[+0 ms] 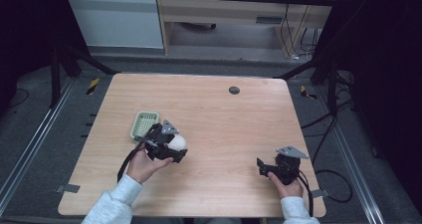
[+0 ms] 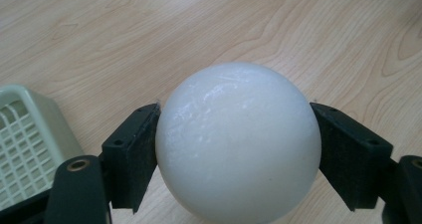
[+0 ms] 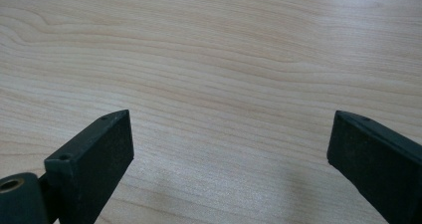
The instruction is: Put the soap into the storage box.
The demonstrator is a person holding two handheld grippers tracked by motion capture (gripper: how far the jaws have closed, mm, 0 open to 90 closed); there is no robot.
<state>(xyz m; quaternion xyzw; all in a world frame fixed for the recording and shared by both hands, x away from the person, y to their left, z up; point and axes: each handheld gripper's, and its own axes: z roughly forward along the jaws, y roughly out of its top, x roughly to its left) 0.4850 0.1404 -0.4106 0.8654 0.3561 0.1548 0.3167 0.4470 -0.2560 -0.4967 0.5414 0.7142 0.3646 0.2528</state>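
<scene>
A smooth white ball sits between the two black jaws of my left gripper, which press on its sides. In the high view the same ball and left gripper are at the table's left of centre, just right of a pale green basket. The basket's corner shows at the left edge of the left gripper view. My right gripper is near the front right of the table, its jaws wide apart over bare wood with nothing between them.
The light wooden table has a small dark round hole near its far edge. Black cables trail from both grippers and over the floor at the right. Dark frame legs stand at the far corners.
</scene>
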